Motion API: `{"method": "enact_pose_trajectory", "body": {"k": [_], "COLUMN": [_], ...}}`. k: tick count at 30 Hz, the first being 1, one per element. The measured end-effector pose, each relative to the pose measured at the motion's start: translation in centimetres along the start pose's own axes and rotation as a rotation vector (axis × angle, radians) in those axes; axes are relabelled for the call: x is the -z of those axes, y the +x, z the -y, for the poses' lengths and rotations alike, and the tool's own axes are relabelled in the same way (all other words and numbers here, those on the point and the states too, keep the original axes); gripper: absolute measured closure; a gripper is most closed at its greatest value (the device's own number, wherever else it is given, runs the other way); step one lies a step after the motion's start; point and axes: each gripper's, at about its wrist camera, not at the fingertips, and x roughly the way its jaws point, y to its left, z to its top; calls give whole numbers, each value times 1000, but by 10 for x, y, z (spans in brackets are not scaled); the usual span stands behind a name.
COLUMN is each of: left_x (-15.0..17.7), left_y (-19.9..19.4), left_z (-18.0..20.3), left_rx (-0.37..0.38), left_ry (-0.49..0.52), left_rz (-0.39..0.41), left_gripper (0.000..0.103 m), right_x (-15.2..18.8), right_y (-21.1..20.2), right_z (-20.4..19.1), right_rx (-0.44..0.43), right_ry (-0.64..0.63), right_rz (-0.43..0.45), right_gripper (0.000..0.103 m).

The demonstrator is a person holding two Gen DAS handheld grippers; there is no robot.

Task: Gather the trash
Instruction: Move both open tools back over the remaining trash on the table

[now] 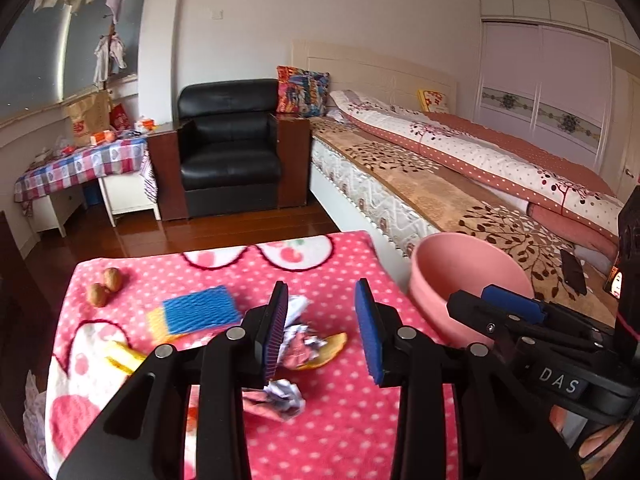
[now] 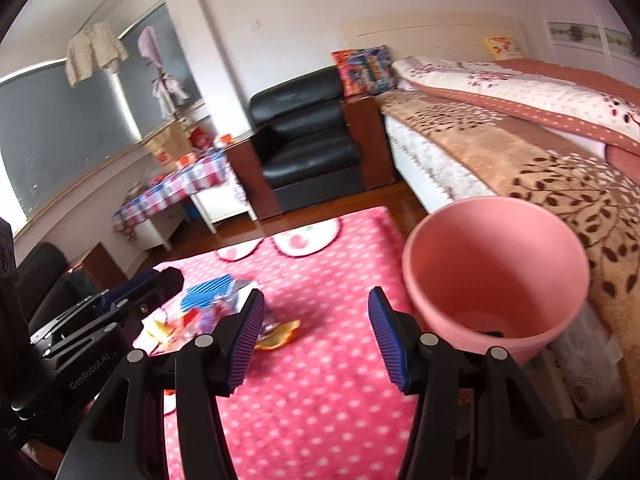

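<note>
Above the pink blanket [image 1: 340,420], left gripper [image 1: 322,330] and right gripper [image 2: 316,340] both gape, empty. Paper wads [image 1: 282,396] and peel [image 1: 326,350] lie scattered beside the bin [image 2: 496,272]. Risk, as judged: walnuts [image 1: 105,286] and sponge [image 1: 198,312] nearby may be taken for trash, or a light wad may slip from the pads short of the rim.

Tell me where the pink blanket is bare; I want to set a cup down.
Free: the far end of the blanket, beyond the sponge, and the strip between the orange peel and the pink bucket. Crowded: the middle-left, with crumpled paper, sponge and two walnuts.
</note>
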Motion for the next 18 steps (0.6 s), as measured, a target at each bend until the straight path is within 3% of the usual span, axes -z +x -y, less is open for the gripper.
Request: {"method": "enact_pose_trajectory", "body": {"k": [10, 18], "left_x": [22, 41], "left_y": [-30, -36], "left_z": [-50, -71], "left_rx": [-113, -140], "left_ry": [-12, -10], "left_rz": [41, -14], "left_gripper": [68, 68], "right_x": [26, 49], "right_y": [12, 26], "right_z": [-47, -71], "right_rx": [-35, -92], "right_ry": [-93, -155], "right_rz": [-37, -110], "right_gripper": [49, 49]}}
